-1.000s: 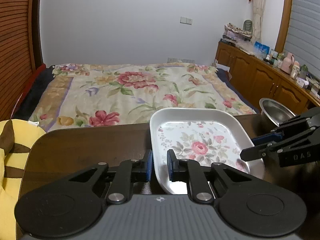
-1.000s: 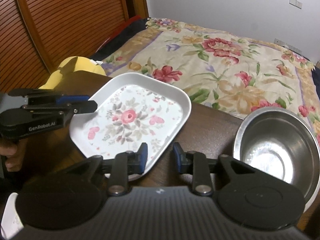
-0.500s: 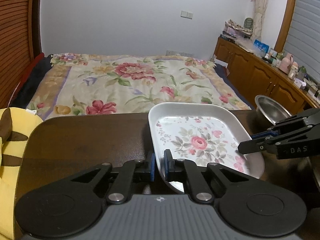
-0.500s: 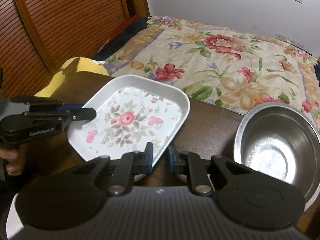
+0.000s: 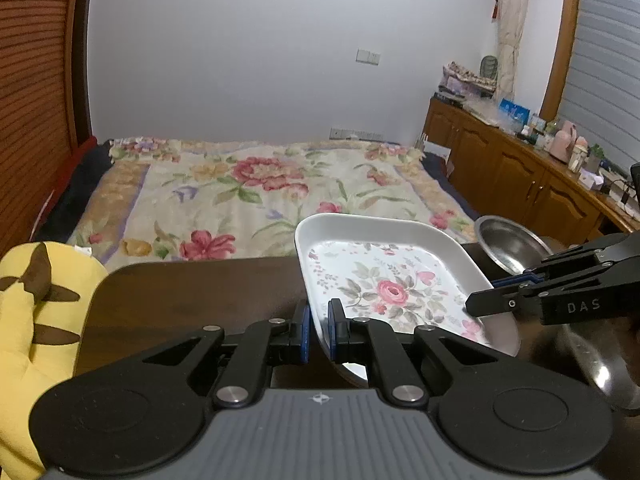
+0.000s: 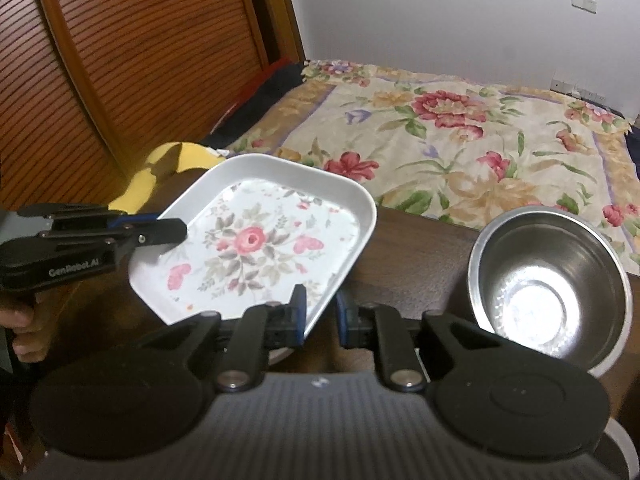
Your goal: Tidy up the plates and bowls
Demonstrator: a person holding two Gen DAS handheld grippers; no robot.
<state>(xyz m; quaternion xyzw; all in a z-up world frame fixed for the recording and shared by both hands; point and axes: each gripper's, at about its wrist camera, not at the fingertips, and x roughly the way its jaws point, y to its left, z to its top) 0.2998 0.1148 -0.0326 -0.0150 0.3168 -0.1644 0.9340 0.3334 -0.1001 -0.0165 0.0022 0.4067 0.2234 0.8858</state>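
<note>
Each gripper had a ribbed grey body with a small star-like mark at its middle front edge. Two round black discs flanked it, and black linkage arms with cut-out openings ran forward, pinned by silver round-headed screws. The left gripper (image 5: 318, 330) ended in black fingers lined with blue pads (image 5: 305, 326). The right gripper (image 6: 320, 314) was built the same way. Seen side-on, the left one carried white "GenRobot.AI" lettering on its black flank and small screws along its finger; the right one carried "DAS". A hand (image 6: 24, 336) showed at the left one's handle.
</note>
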